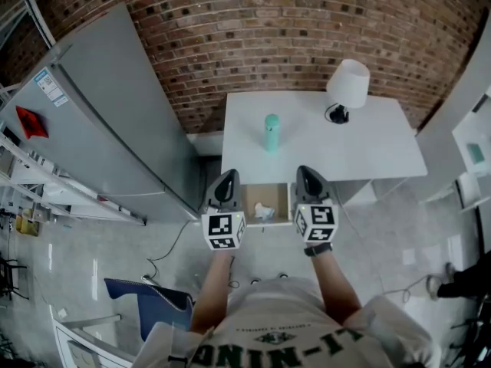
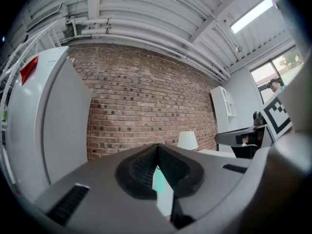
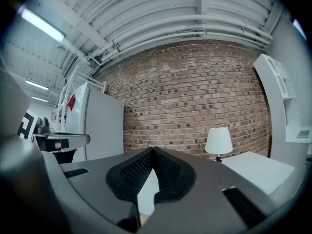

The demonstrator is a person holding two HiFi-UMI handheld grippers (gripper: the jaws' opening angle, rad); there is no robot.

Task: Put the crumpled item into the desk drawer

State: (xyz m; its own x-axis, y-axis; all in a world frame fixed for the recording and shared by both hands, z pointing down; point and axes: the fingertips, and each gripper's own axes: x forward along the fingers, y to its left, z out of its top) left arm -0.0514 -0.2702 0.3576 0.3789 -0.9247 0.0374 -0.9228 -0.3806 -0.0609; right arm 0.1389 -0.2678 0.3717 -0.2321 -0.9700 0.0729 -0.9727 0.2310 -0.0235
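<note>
A crumpled white item [image 1: 264,211] lies inside the open desk drawer [image 1: 250,202], which is pulled out from under the white desk [image 1: 368,152]. My left gripper [image 1: 225,181] hovers at the drawer's left side and my right gripper [image 1: 308,176] at its right side, both above floor level and apart from the item. In the left gripper view the jaws of the left gripper [image 2: 157,146] meet at the tips with nothing between them. In the right gripper view the right gripper [image 3: 152,150] is likewise shut and empty.
A teal bottle [image 1: 271,132] and a white lamp [image 1: 347,85] stand on the desk, against a brick wall. A tall grey fridge [image 1: 100,129] stands to the left, a white shelf unit [image 1: 476,144] to the right. A blue chair [image 1: 149,297] is behind me on the left.
</note>
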